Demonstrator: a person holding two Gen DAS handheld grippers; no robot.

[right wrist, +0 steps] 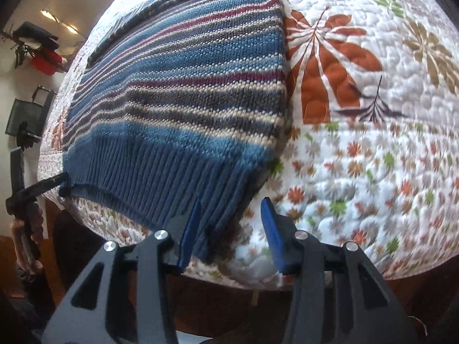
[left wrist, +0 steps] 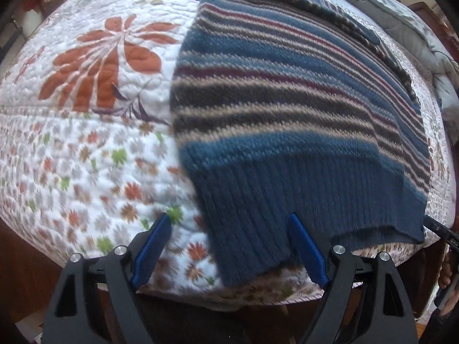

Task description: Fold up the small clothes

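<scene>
A striped knit sweater [left wrist: 287, 109] in blue, tan, grey and maroon lies flat on a floral quilt, its ribbed blue hem nearest the cameras. My left gripper [left wrist: 229, 223] is open, its jaws astride the hem's left corner, just above it. The same sweater shows in the right wrist view [right wrist: 178, 100]. My right gripper [right wrist: 232, 206] is open, its jaws astride the hem's right corner. The left gripper's tip [right wrist: 48, 185] shows at the hem's far corner in the right wrist view.
The white floral quilt [left wrist: 86, 143] covers the bed and runs wide on both sides of the sweater [right wrist: 358, 157]. The bed's front edge lies right under both grippers. A grey duvet [left wrist: 401, 23] is bunched at the far right.
</scene>
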